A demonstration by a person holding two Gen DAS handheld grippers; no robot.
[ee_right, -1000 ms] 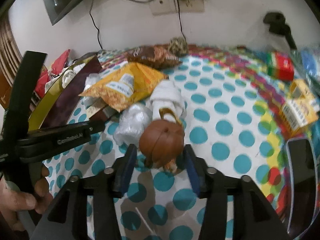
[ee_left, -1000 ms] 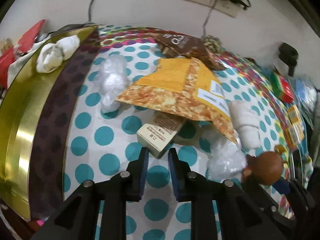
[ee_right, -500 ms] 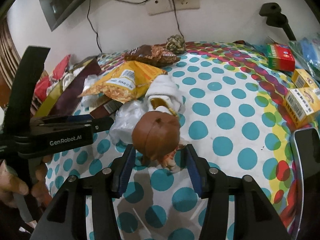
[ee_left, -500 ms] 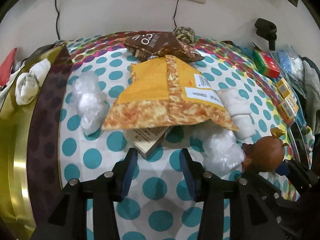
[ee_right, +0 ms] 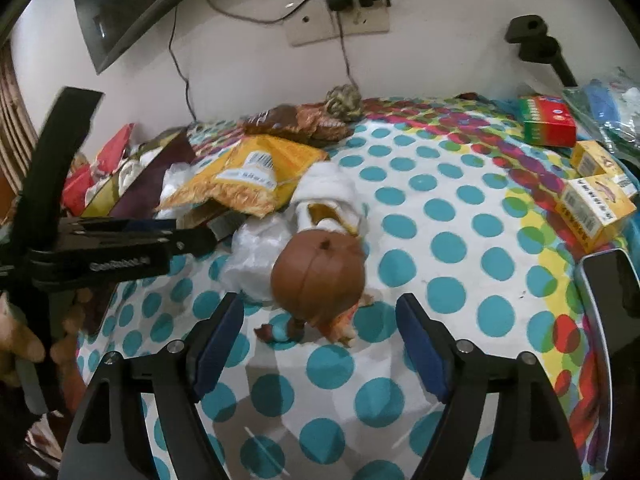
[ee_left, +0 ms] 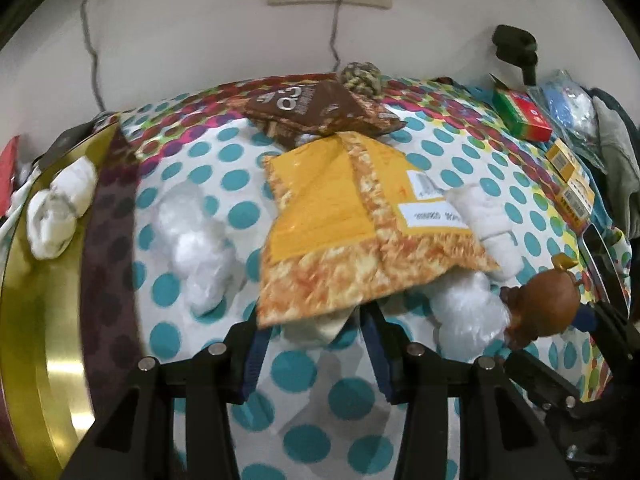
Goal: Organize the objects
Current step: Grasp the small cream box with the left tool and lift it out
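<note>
**Both tongs spread wide over a cluttered polka-dot tabletop**

A dotted tabletop [ee_right: 448,240] carries the clutter. A gold tin [ee_left: 36,320] lies at its left edge. A yellow snack bag [ee_left: 352,224] sits mid-table, its near edge overhanging a small beige box [ee_left: 320,326]. The left tongs [ee_left: 312,344], released, flank that box without touching it. A brown-haired figurine [ee_right: 318,276] lies just beside a crumpled clear plastic bag [ee_right: 256,256], ahead of the right tongs [ee_right: 320,340], also released and holding nothing.
</note>
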